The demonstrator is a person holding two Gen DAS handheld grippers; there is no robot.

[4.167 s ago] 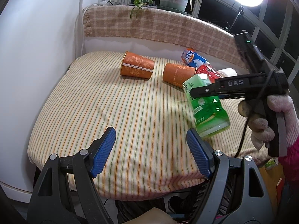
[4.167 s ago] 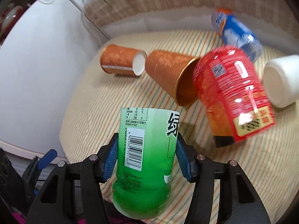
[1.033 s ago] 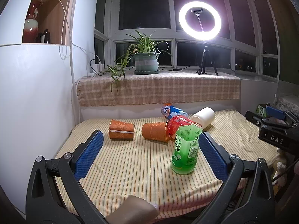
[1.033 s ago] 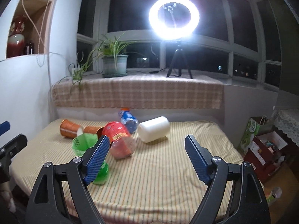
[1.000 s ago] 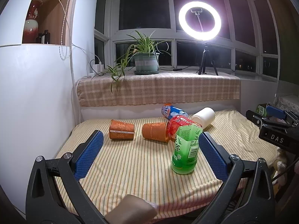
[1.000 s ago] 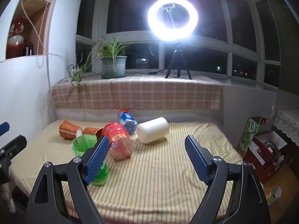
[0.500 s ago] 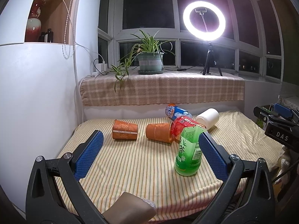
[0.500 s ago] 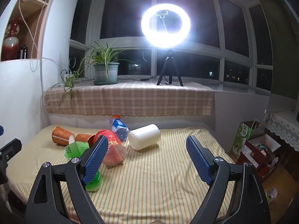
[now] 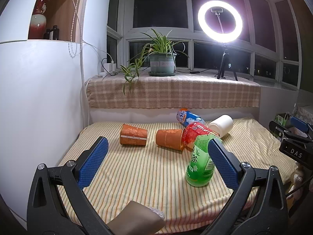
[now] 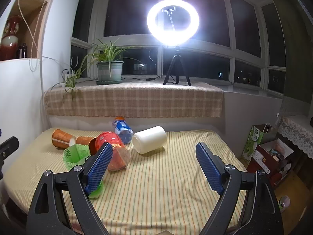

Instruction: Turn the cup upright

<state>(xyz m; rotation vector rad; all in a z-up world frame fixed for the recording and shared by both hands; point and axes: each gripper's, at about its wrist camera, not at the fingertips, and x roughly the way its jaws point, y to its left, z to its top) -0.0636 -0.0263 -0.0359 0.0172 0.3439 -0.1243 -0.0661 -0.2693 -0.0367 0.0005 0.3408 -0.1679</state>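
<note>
a striped bed (image 9: 137,176) carries the cups. the green cup (image 9: 201,162) stands mouth up near the front edge, leaning a little against a red cup (image 9: 197,132) lying on its side. both grippers hover off the front edge, empty: the left gripper (image 9: 156,158) with fingers spread wide, the right gripper (image 10: 154,166) likewise. the flip looks done (though the lean worries me). to finish well, i'd nudge the green cup clear of its neighbour so it stands square.
</note>
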